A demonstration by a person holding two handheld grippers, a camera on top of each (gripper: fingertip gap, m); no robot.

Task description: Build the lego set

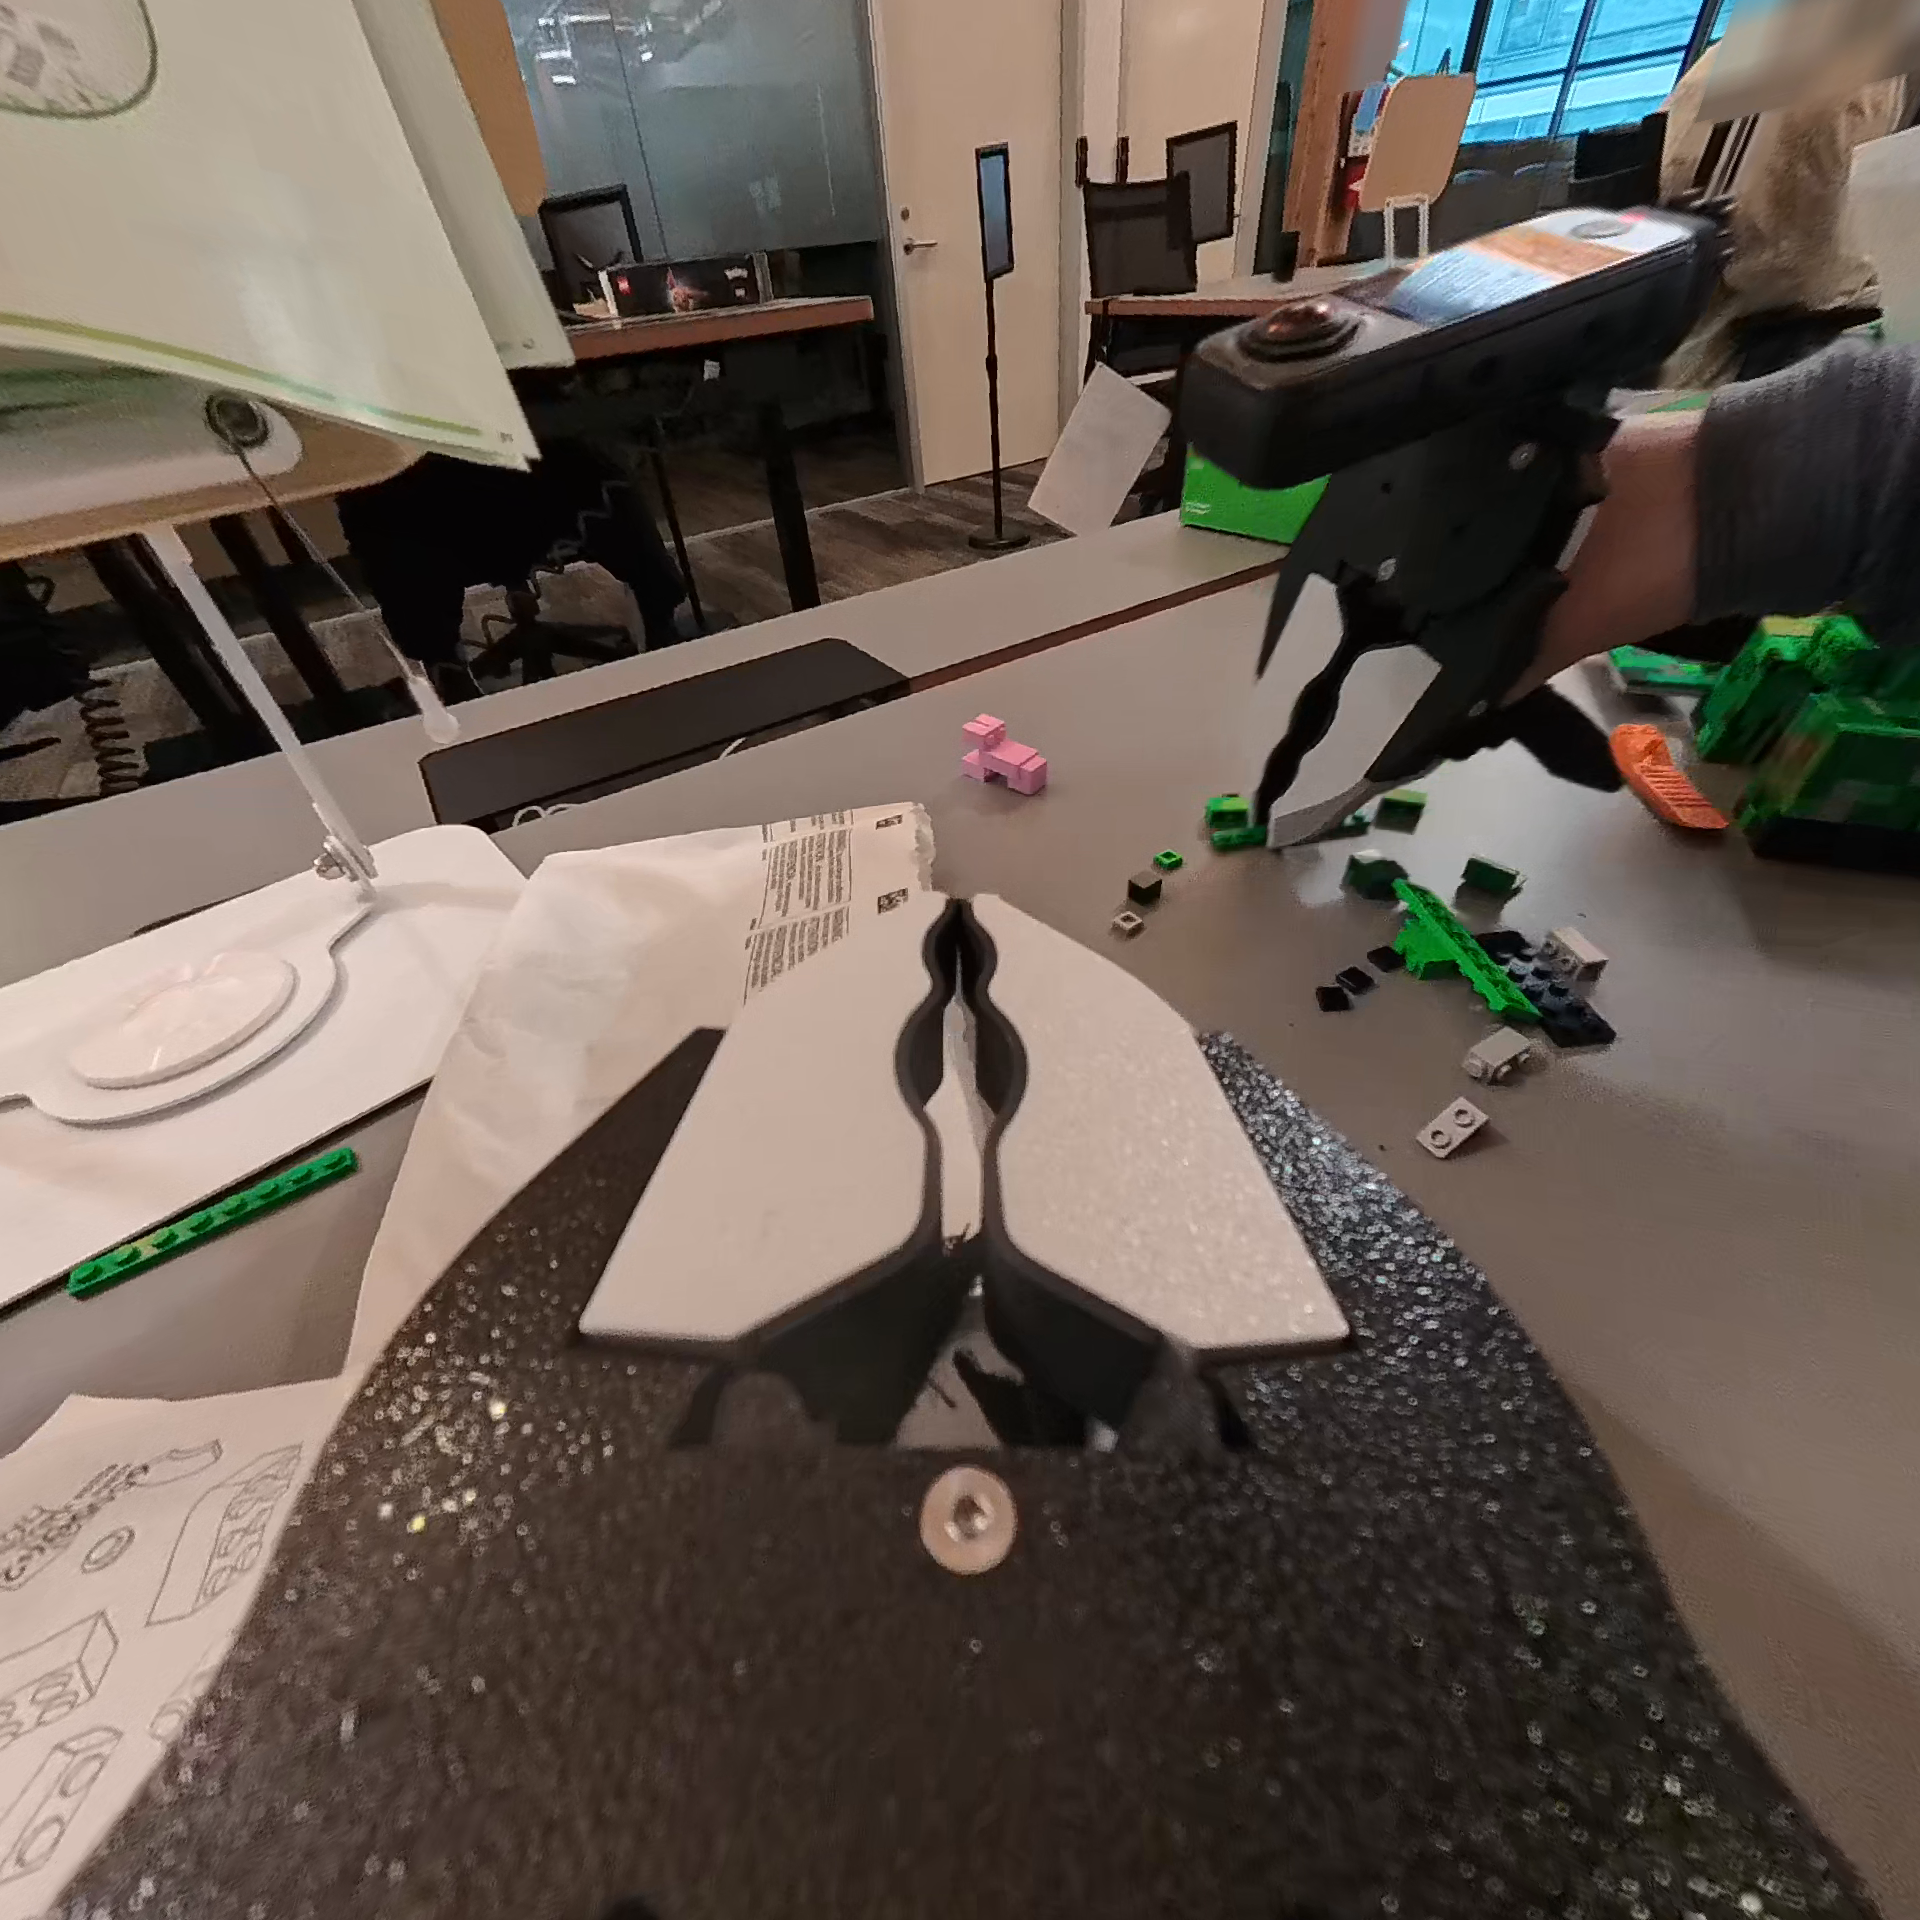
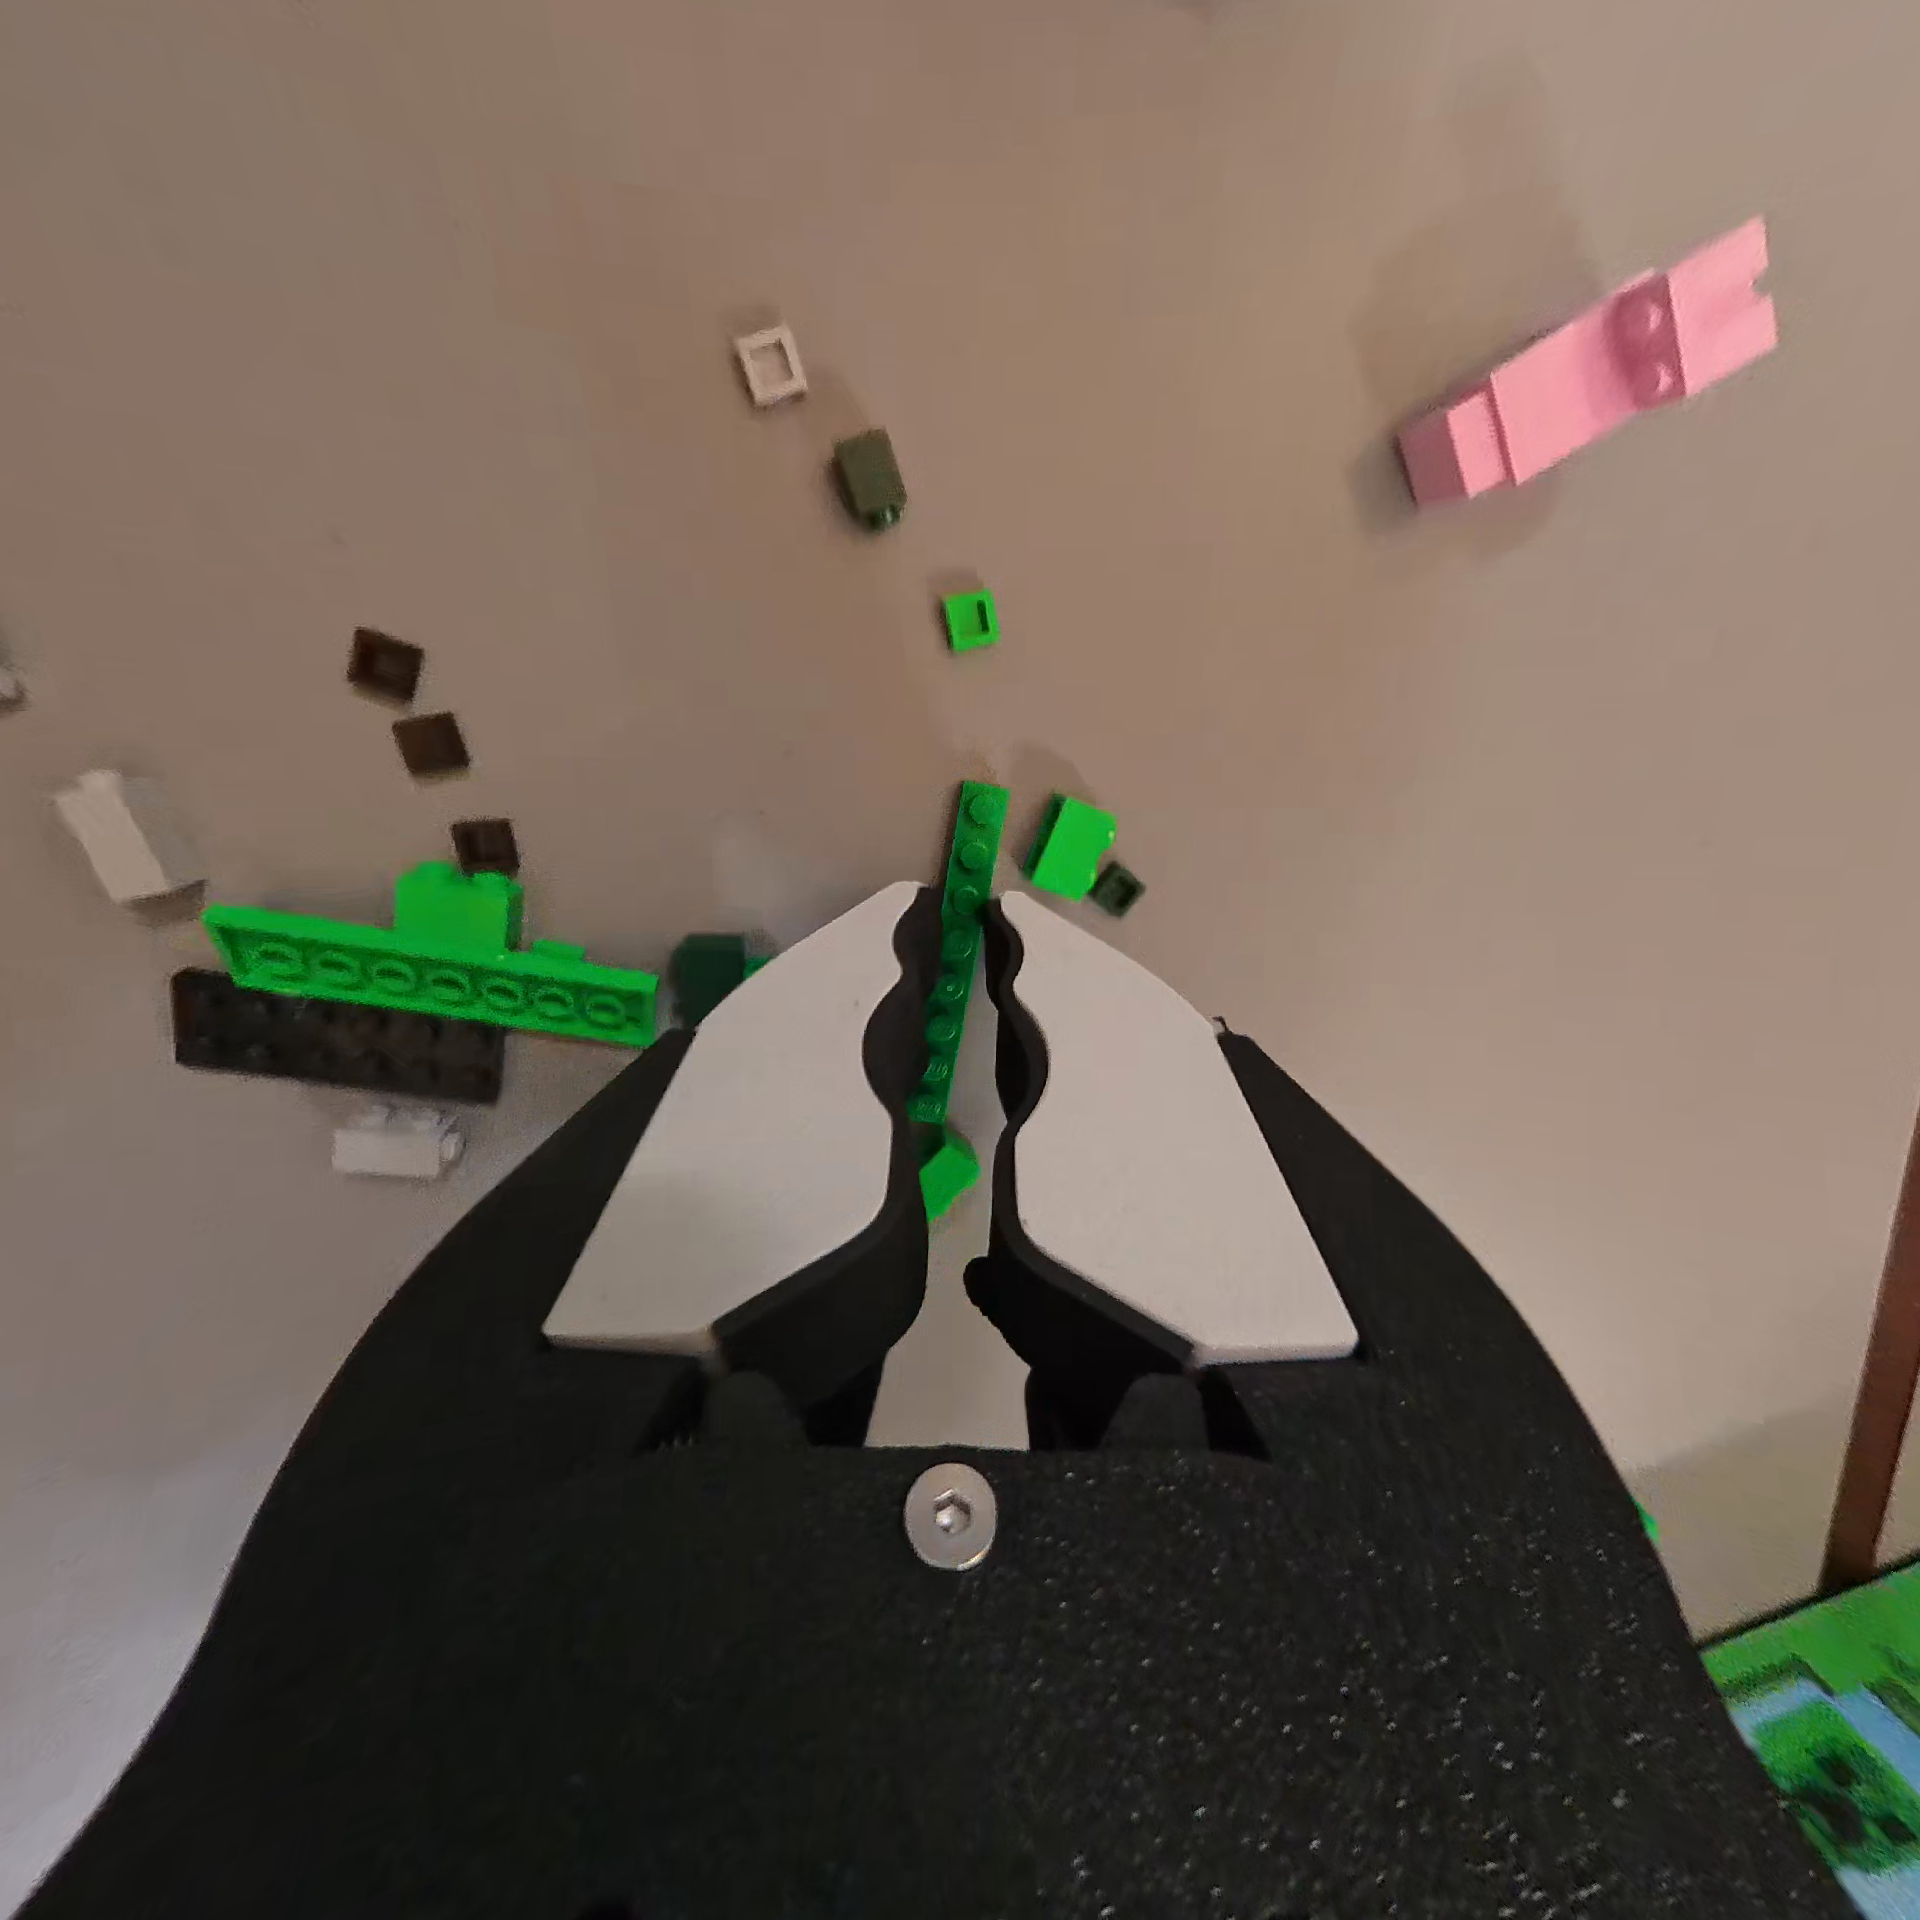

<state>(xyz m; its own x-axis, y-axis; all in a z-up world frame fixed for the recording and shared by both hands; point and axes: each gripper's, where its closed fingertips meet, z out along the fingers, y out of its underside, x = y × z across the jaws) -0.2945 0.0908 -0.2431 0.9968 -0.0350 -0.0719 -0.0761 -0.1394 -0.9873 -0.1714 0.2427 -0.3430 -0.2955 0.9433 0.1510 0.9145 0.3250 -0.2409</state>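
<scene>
At frame centre, my right gripper (image 2: 954, 914) pinches the light, stiff green strip plate (image 2: 961, 956) edgewise; left gripper (image 1: 961, 914) rests closed, empty.

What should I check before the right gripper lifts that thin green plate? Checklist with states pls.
1. Right gripper closed on the thin green plate: ok, the plate sits between the fingers near the tips.
2. Grip centred on plate: not ok, the tips pinch it off-centre, with one end sticking out past them.
3. Neighbours clear: cannot tell, a small green brick lies right beside the plate.
4. Plate off the table: cannot tell.
5. Left gripper out of the way: ok, shut, empty, over the white paper bag.
6. Pink pig clear of path: ok, well apart.
</scene>
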